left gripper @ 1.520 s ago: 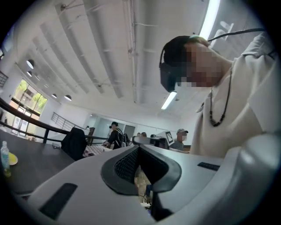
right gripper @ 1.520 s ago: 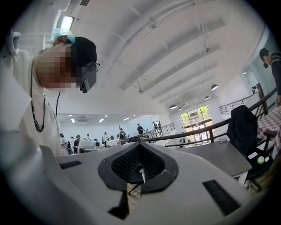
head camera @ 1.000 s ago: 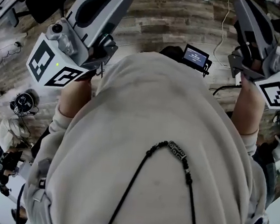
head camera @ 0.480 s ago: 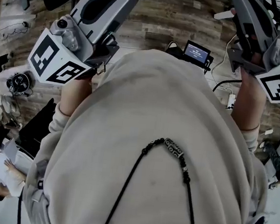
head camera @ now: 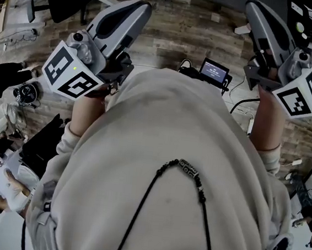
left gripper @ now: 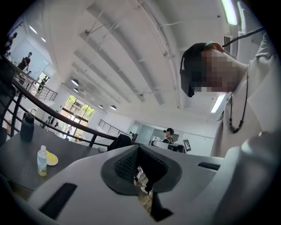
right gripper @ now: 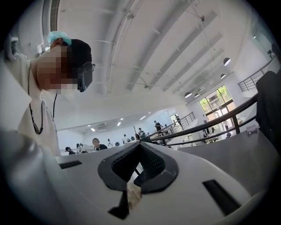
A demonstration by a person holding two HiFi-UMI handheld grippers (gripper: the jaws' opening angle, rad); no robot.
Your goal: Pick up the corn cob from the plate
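No corn cob shows in any view. Both grippers are held up in front of the person's chest, jaws pointing up toward the head. My left gripper [head camera: 118, 20] [left gripper: 139, 149] is shut with nothing between its dark pads. My right gripper [head camera: 264, 27] [right gripper: 140, 148] is likewise shut and empty. In the left gripper view a small yellow plate [left gripper: 52, 158] lies on a grey table [left gripper: 26, 154] far to the left, next to a clear bottle [left gripper: 41, 160]. What is on the plate is too small to tell.
The person's beige sweatshirt [head camera: 167, 178] with a black bead cord fills the head view. A wood-look floor [head camera: 188, 25] with a small screen [head camera: 212, 71] and cables lies below. A dark railing [left gripper: 48, 114], chairs and distant people surround the tables.
Both grippers have swung with the person: the left gripper view now shows the table with bottle and plate larger and nearer. The jaws stay shut and empty.
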